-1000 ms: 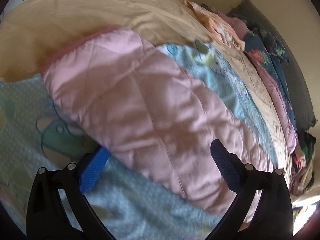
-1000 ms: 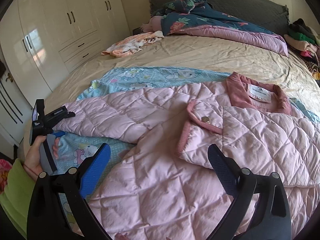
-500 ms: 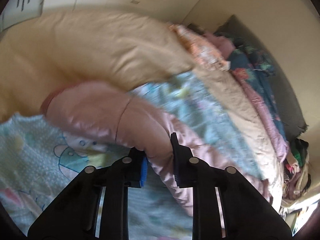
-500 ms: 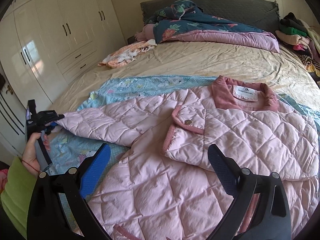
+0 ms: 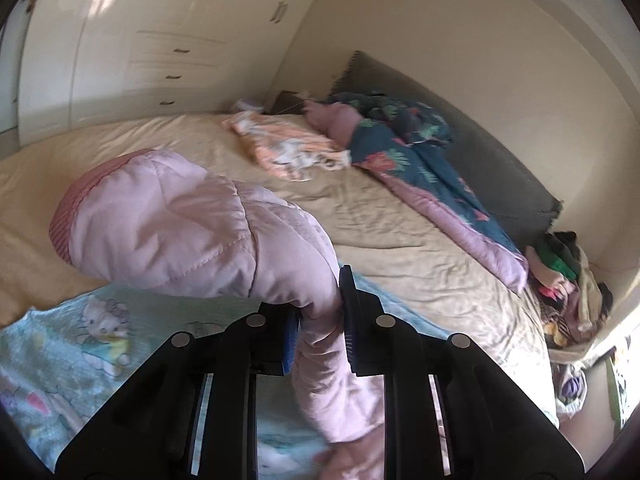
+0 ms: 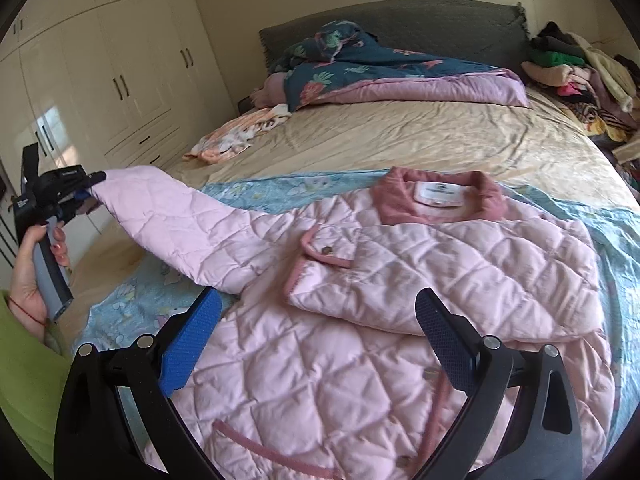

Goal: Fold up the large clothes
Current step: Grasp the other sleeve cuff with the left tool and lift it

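A pink quilted jacket (image 6: 400, 280) with a darker pink collar lies spread on a light blue cartoon-print blanket (image 6: 624, 240) on the bed. My left gripper (image 5: 318, 320) is shut on the jacket's sleeve (image 5: 168, 220) near its ribbed cuff and holds it lifted off the bed. In the right wrist view the left gripper (image 6: 86, 192) shows at the far left with the sleeve (image 6: 180, 220) stretched toward it. My right gripper (image 6: 316, 340) is open and empty above the jacket's lower front.
The beige bed sheet (image 6: 400, 140) stretches behind the jacket. A dark floral duvet (image 6: 380, 76) lies by the grey headboard. An orange garment (image 6: 236, 132) lies at the left. A pile of clothes (image 6: 576, 76) sits at the right. White wardrobes (image 6: 120, 80) stand left of the bed.
My left gripper has shut on the sleeve near the cuff and lifted it off the bed, up and to the left. My right gripper stayed open over the jacket.
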